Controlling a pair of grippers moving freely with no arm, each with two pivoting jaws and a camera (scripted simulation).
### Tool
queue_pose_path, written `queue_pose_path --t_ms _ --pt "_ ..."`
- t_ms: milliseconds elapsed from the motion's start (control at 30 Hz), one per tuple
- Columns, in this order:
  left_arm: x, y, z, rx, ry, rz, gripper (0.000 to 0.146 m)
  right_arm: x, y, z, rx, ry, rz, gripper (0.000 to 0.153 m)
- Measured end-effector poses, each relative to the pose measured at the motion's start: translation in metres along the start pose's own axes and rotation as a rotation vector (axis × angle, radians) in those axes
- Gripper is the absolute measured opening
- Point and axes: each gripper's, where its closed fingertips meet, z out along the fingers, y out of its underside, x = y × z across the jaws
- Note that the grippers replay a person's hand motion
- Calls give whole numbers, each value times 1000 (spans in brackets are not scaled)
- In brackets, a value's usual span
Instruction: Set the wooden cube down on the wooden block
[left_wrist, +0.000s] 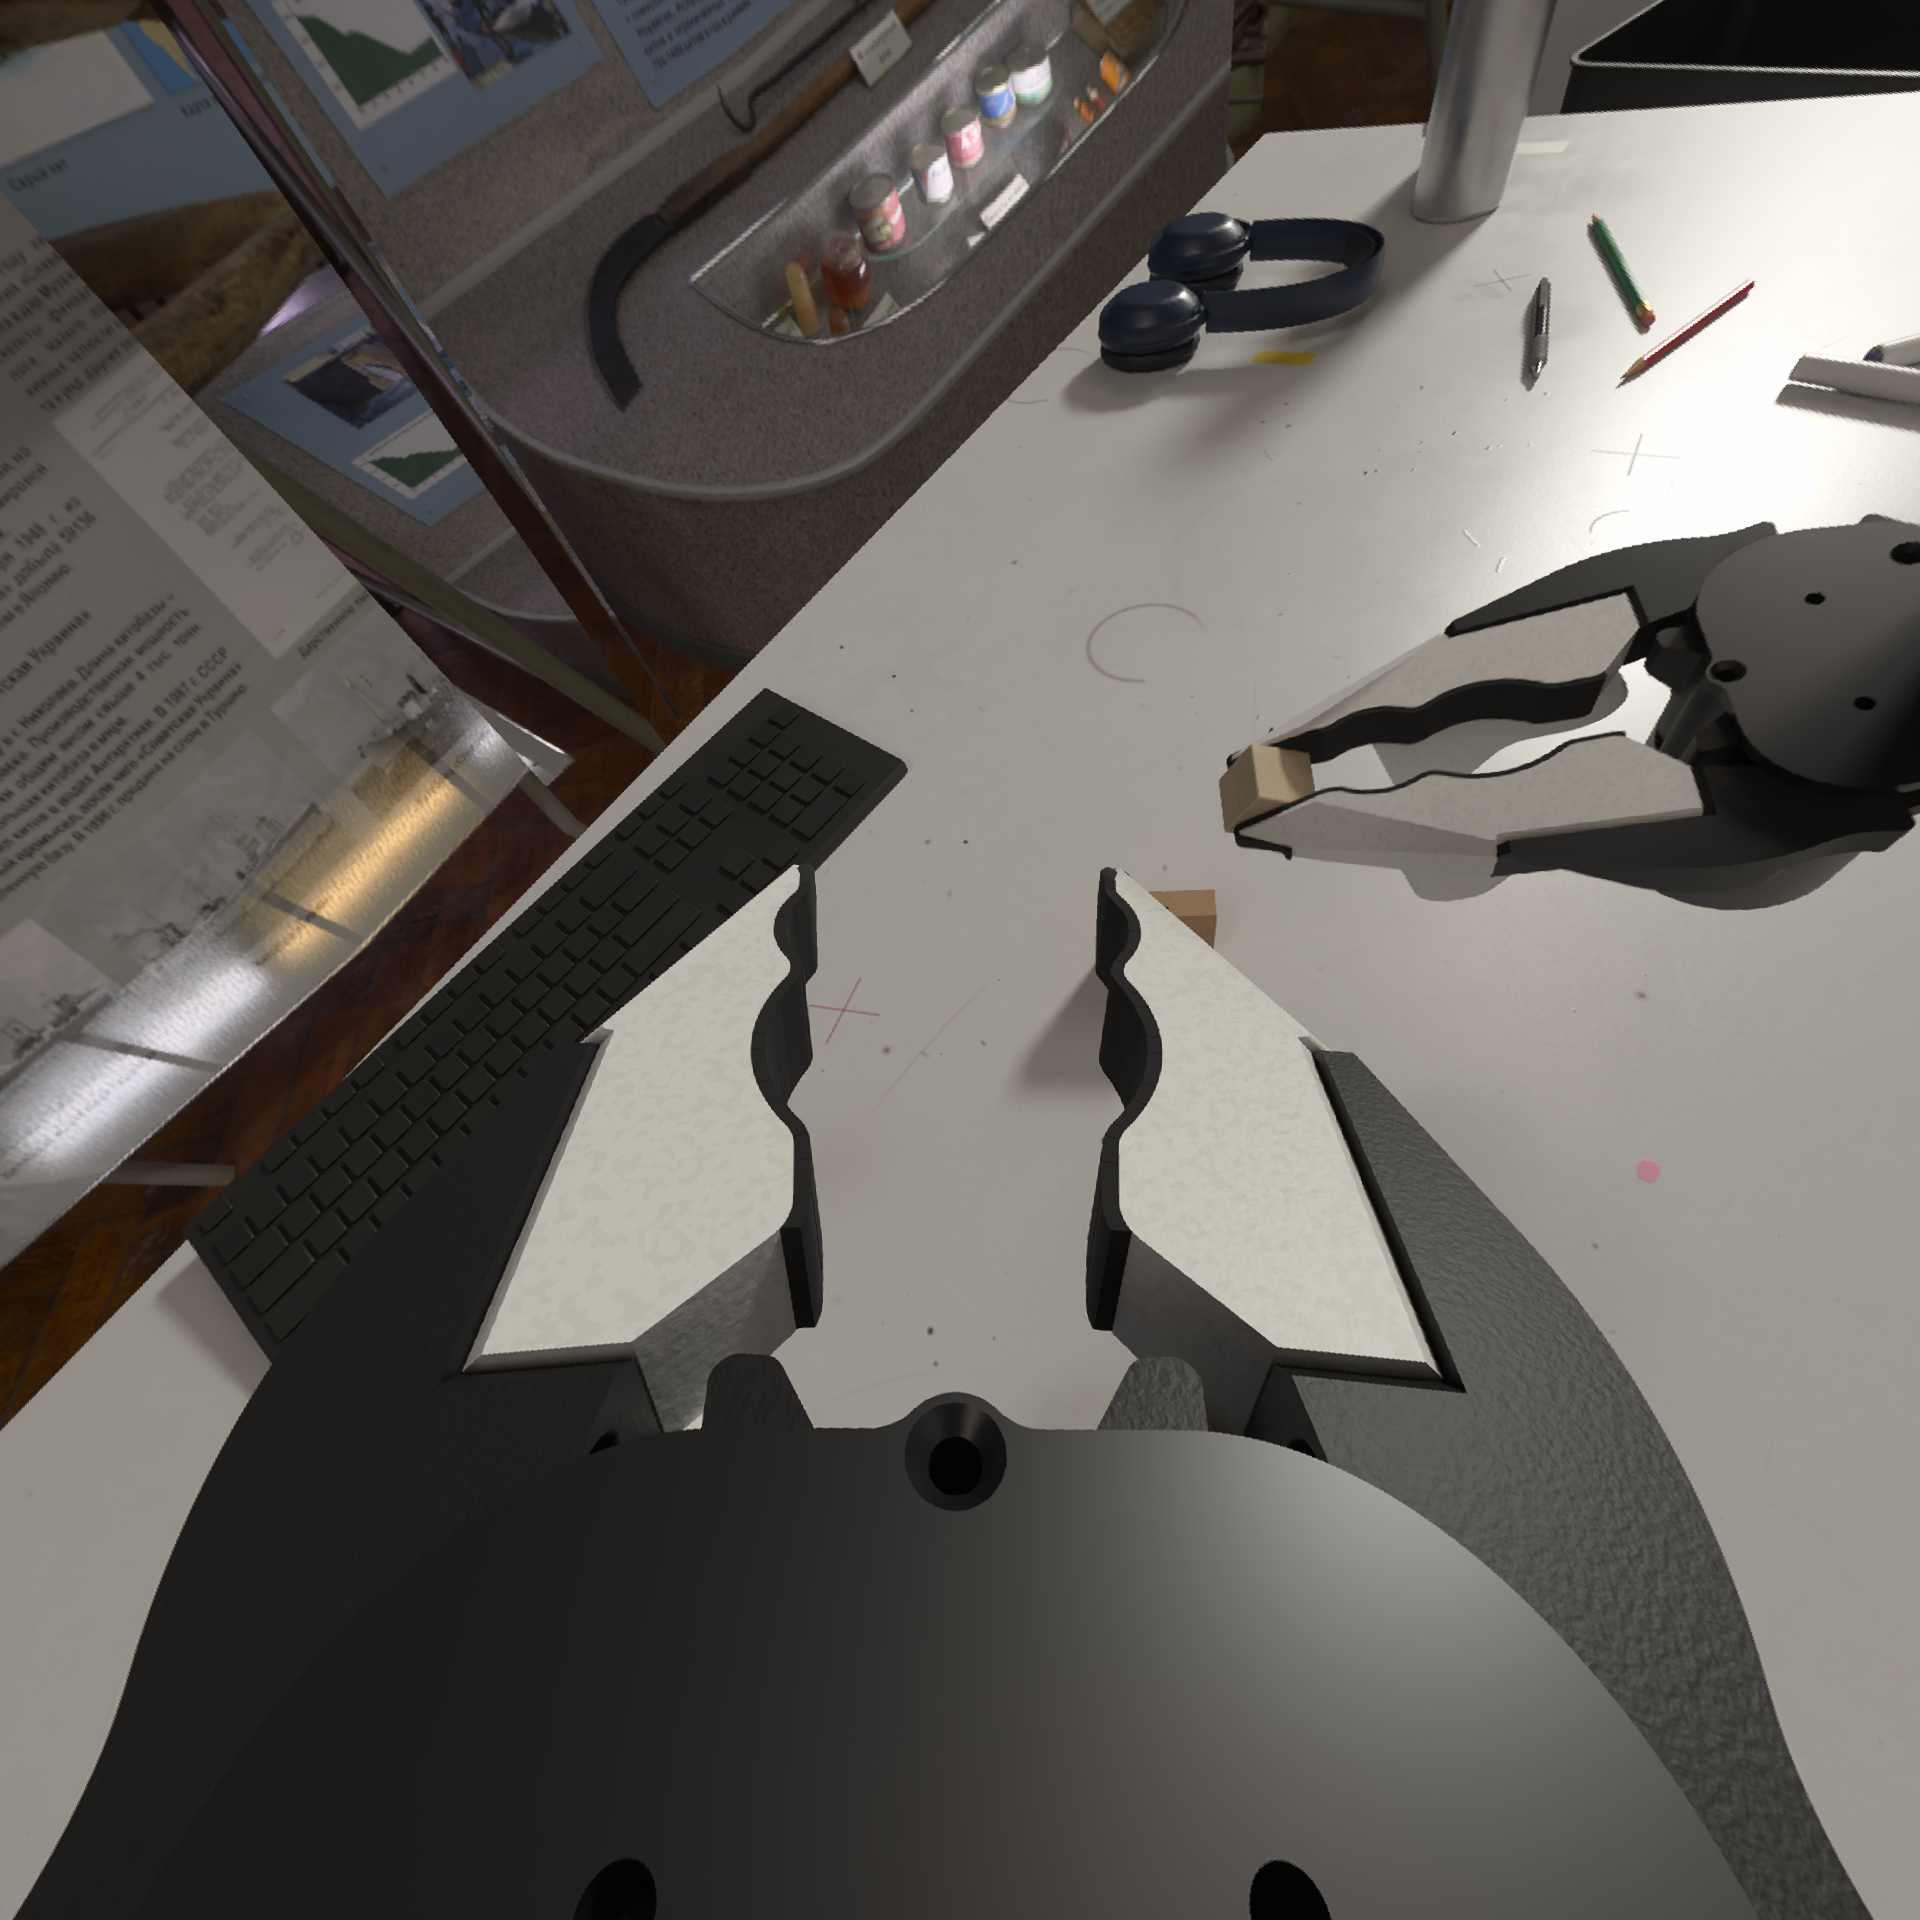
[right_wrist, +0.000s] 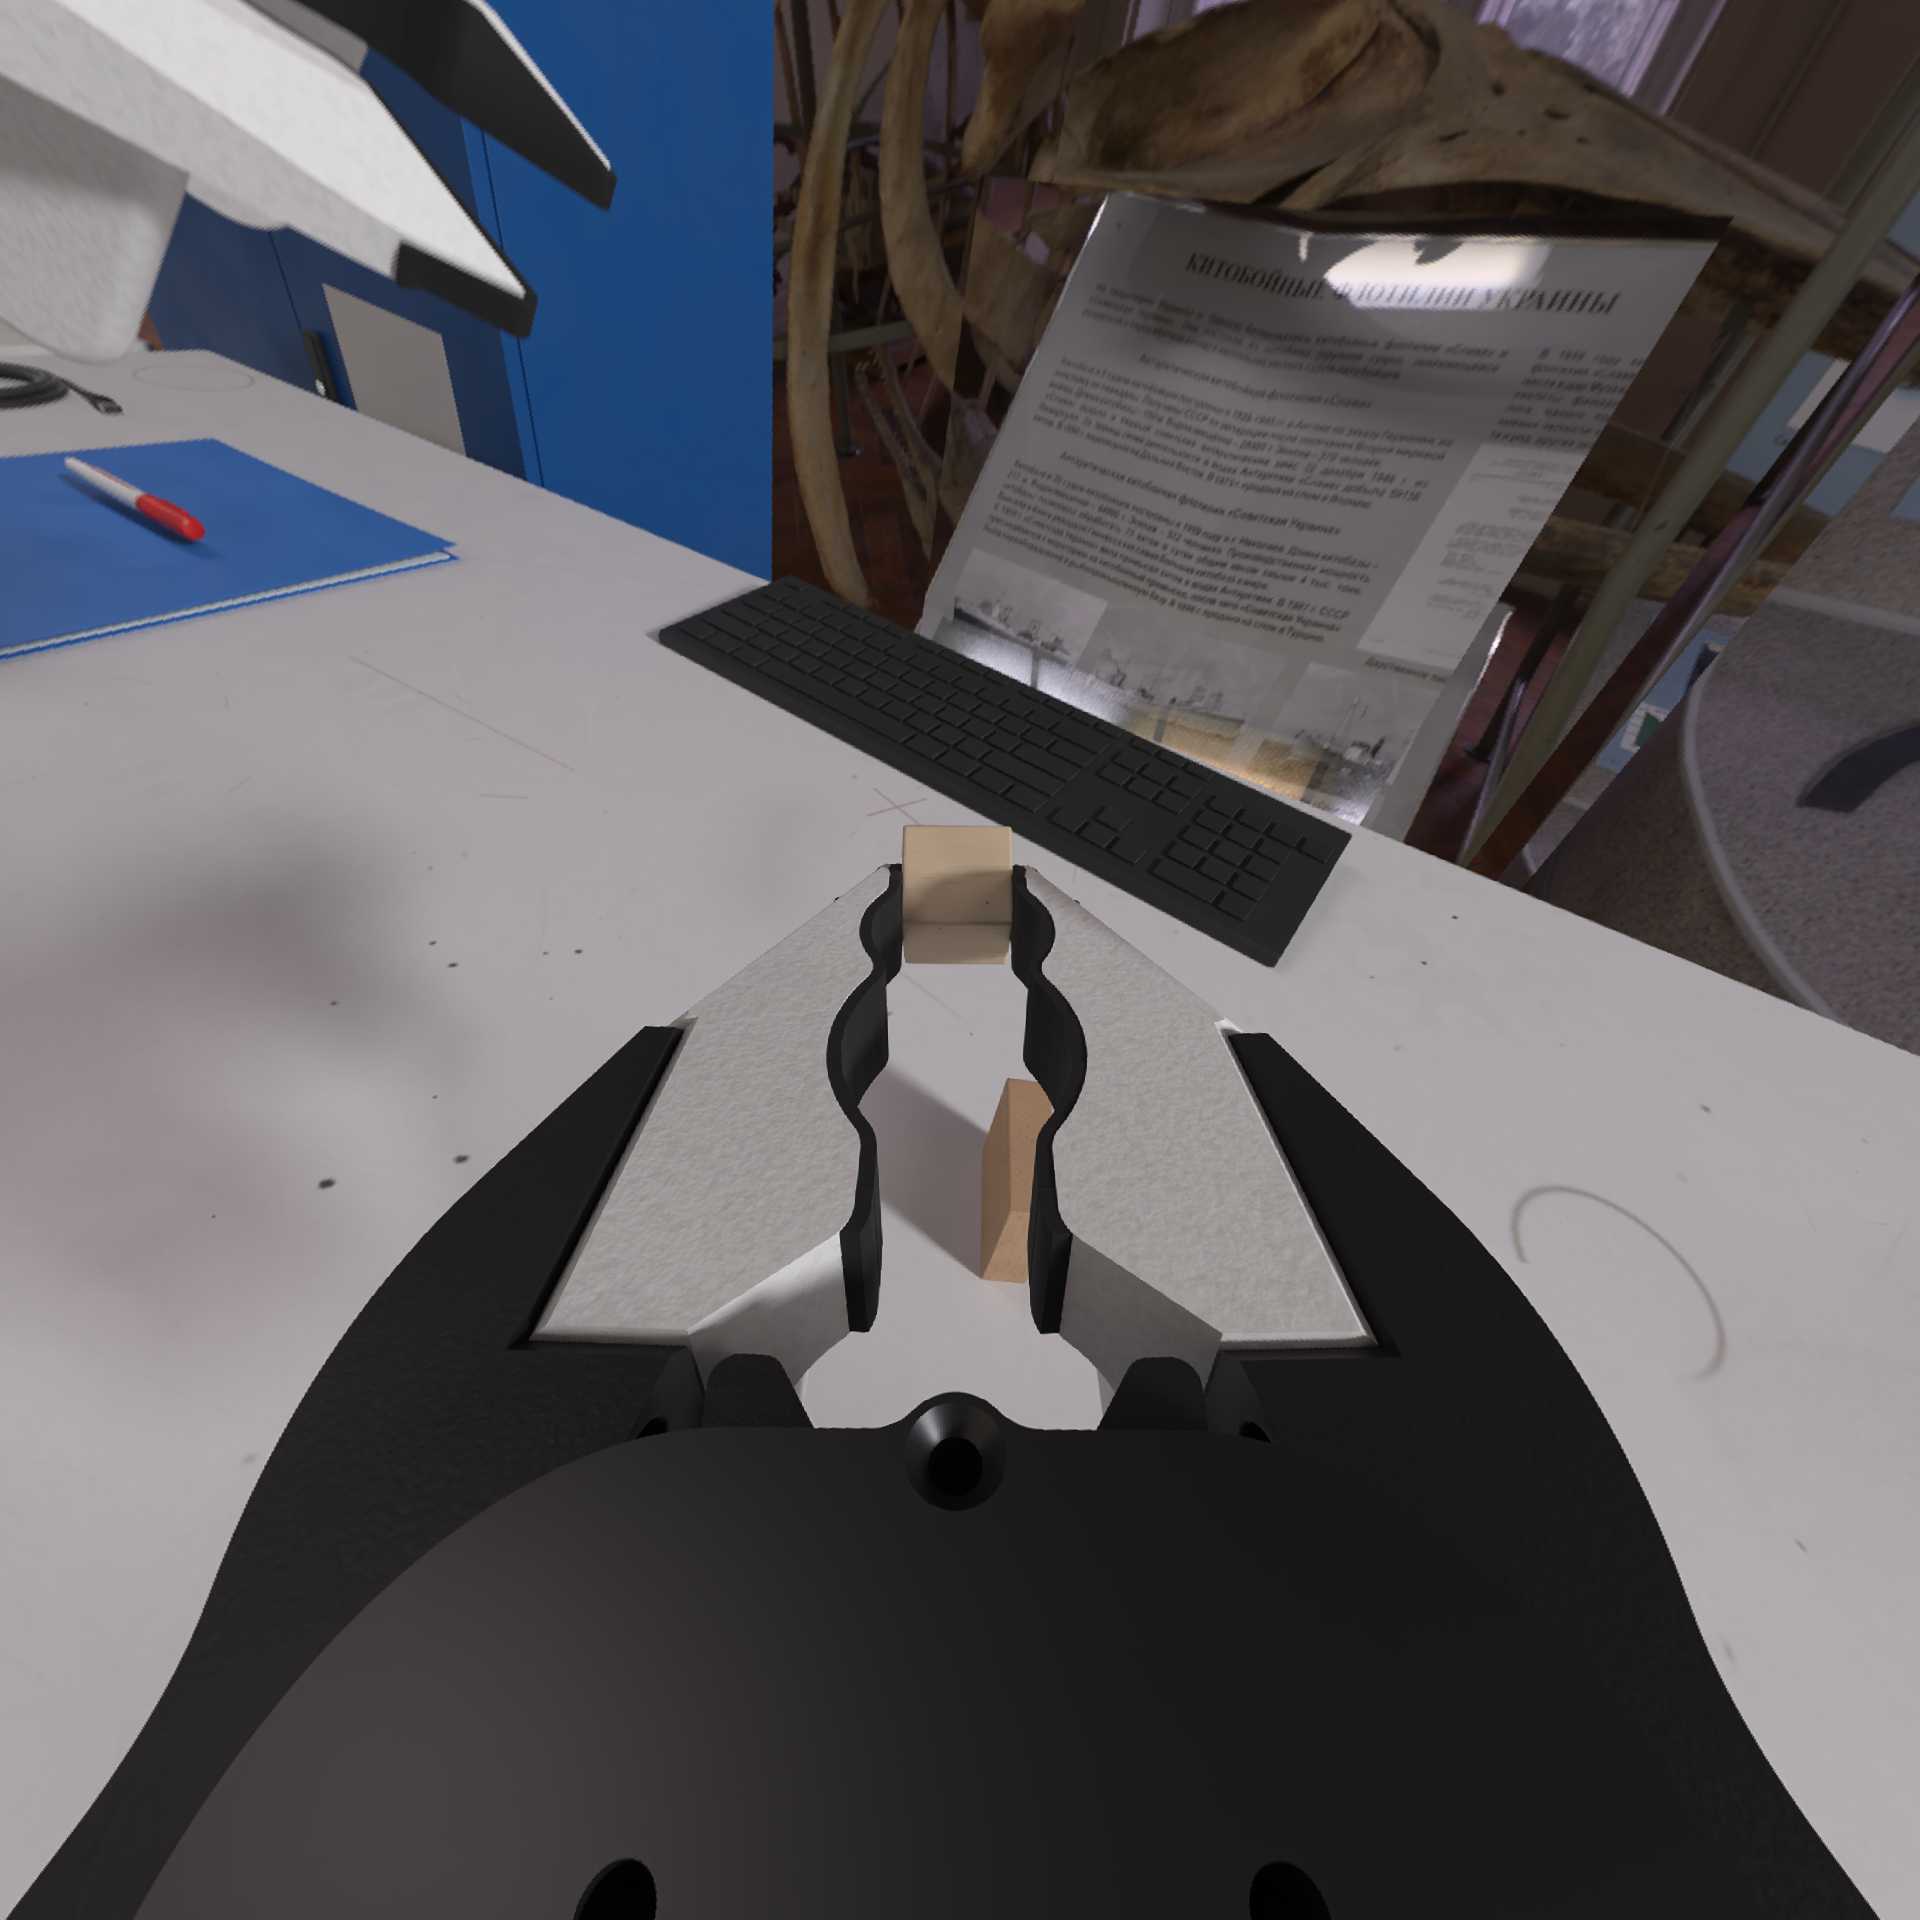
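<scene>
Right wrist view: right gripper (right_wrist: 956, 894) clamps wooden cube (right_wrist: 956, 896); wooden block (right_wrist: 1008, 1184) below.

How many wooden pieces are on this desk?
2. The cube is held off the table between the right gripper's fingertips. The block stands on the white table below that gripper, partly hidden by a finger. Others could be hidden behind the grippers.

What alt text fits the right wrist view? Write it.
The right gripper holds a wooden cube at its fingertips above a white table. A wooden block stands below between the fingers; a black keyboard lies beyond.
</scene>
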Motion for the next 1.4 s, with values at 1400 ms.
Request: queue_pose_path --t_ms 1400 --pt "-23 9 -9 -17 -15 -91 53 23 111 45 -435 -45 131 20"
